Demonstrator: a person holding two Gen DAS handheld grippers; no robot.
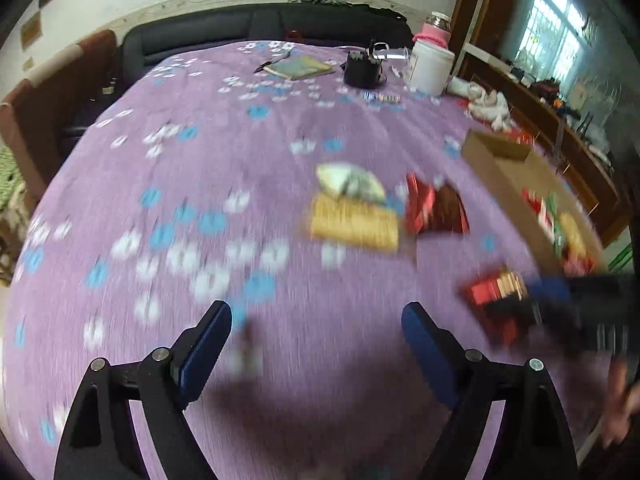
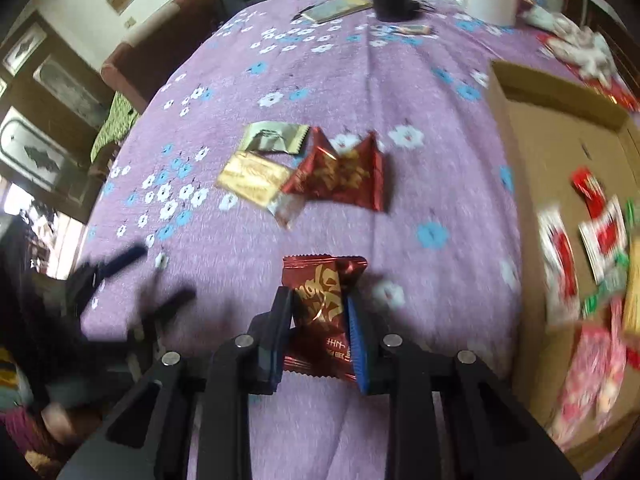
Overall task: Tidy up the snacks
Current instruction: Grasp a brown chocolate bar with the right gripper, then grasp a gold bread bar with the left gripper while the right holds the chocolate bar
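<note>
In the right wrist view my right gripper [image 2: 318, 296] is shut on a dark red snack packet [image 2: 320, 292], held just above the purple flowered tablecloth [image 2: 420, 92]. Beyond it lie a gold packet [image 2: 252, 178], a pale green packet [image 2: 276, 136], another red packet [image 2: 340, 172] and a small clear wrapper [image 2: 286, 206]. A cardboard box [image 2: 560, 140] on the right holds several snacks. My left gripper [image 1: 316, 312] is open and holds nothing, low over bare cloth. Ahead of it are the blurred gold packet [image 1: 354, 224] and red packet [image 1: 436, 210]; the box [image 1: 500, 168] lies to the right.
At the table's far end stand a white container [image 1: 430, 66], a black holder [image 1: 362, 68] and a book [image 1: 300, 66]. A bundle of white cloth [image 1: 490, 106] lies behind the box. A dark sofa [image 1: 240, 28] runs along the far edge.
</note>
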